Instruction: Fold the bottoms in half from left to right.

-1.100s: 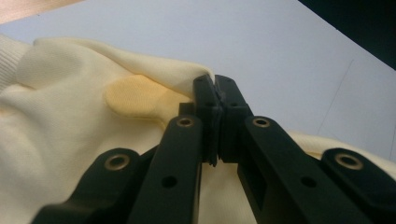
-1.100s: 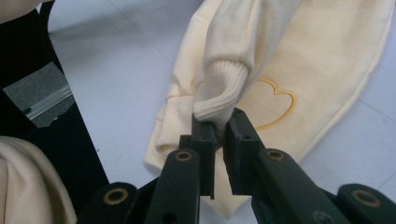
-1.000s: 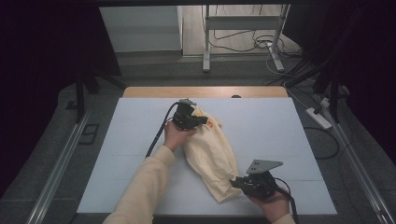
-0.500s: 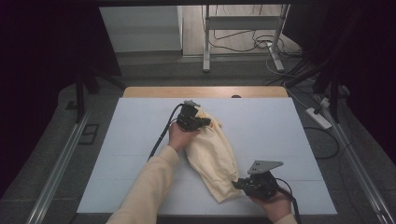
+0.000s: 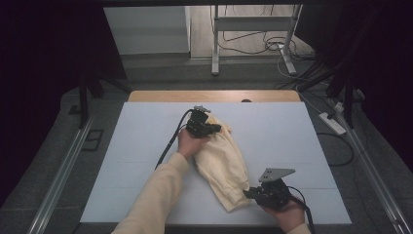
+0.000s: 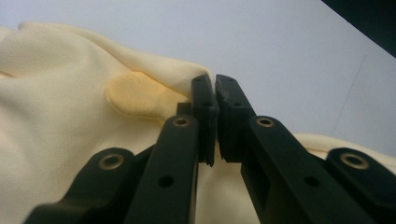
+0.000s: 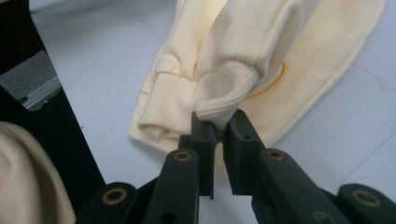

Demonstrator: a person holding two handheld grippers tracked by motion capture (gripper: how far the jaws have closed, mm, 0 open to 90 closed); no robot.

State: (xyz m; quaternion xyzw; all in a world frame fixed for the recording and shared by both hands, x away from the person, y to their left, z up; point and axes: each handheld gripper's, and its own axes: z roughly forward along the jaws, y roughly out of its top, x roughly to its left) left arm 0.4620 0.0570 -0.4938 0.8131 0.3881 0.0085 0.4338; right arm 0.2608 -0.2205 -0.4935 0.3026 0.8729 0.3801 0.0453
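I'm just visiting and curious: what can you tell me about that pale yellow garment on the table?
The pale yellow garment looks like a soft knit sweatshirt, folded into a long bundle lying diagonally on the white table. It has ribbed cuffs and a round yellow patch. The right gripper pinches one cuff at the near end; the left gripper sits shut at a fold at the far end.

White table (image 5: pixel 292 141) with a wood strip along its far edge, faint seam lines crossing the top. A pale yellow sweatshirt (image 5: pixel 221 163) lies folded on it near the middle, running diagonally from centre toward the near right; its ribbed cuffs (image 7: pixel 187 105) are at the near end, one lying flat on the white surface.
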